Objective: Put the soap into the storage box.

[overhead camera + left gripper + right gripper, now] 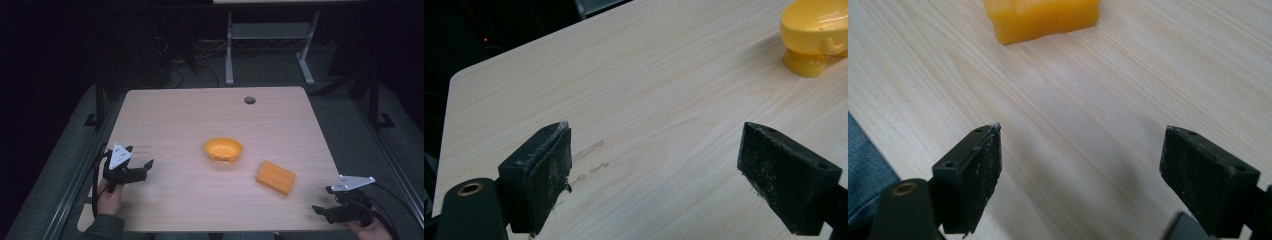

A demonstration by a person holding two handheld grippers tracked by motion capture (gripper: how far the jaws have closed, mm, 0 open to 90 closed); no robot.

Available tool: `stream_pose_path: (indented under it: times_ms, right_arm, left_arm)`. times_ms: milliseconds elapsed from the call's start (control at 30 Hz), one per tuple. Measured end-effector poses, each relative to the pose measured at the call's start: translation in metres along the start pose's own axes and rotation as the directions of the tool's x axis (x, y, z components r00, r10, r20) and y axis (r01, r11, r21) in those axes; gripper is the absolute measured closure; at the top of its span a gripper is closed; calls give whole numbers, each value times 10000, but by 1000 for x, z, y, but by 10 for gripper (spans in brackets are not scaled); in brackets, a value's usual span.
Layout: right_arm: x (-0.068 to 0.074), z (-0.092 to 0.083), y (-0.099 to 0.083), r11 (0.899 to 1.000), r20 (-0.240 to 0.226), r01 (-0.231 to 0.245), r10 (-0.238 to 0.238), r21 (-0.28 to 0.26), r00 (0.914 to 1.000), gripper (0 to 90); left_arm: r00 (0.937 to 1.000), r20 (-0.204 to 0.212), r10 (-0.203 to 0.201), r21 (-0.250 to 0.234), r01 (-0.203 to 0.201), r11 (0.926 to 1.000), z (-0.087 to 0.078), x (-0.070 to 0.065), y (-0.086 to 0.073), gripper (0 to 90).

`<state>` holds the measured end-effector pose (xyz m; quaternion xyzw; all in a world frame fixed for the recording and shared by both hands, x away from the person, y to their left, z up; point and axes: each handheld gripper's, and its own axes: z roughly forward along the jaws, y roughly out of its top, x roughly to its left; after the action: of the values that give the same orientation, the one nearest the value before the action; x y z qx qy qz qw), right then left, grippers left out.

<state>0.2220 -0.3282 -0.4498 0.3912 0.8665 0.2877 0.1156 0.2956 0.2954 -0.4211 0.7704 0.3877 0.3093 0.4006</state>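
Both the left gripper (141,166) and the right gripper (321,211) are held wide open, with nothing gripped. A round orange plastic bowl (223,149) and a rectangular orange sponge block (275,177) are seen apart on the pale wooden table (180,120).

The high view looks forward and down over the whole table (175,115). Each gripper view sits low, close to the tabletop: the left faces the yellow bowl (816,35), the right the orange block (1043,17), possibly a sponge.
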Motion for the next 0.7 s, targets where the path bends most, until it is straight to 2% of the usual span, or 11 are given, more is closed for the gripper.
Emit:
stream_pose_path:
  times_ms: [167,267,400,700]
  right_arm:
    - [2,5,12,9990,-138,297,-292,335,9995,165]
    - [3,5,19,9986,-291,345,-333,390,9990,163]
    - [3,4,30,9973,-298,596,-584,437,9978,163]
    - [0,3,52,9952,-456,836,-812,516,9957,158]
  left_arm:
    - [10000,49,66,19,-66,10000,0,-1,0,135]
    - [10000,28,69,-19,-69,10000,-1,-1,0,134]
    - [10000,28,65,-11,-65,10000,0,-1,0,134]
    - [9999,89,50,-25,-49,10000,0,-1,1,134]
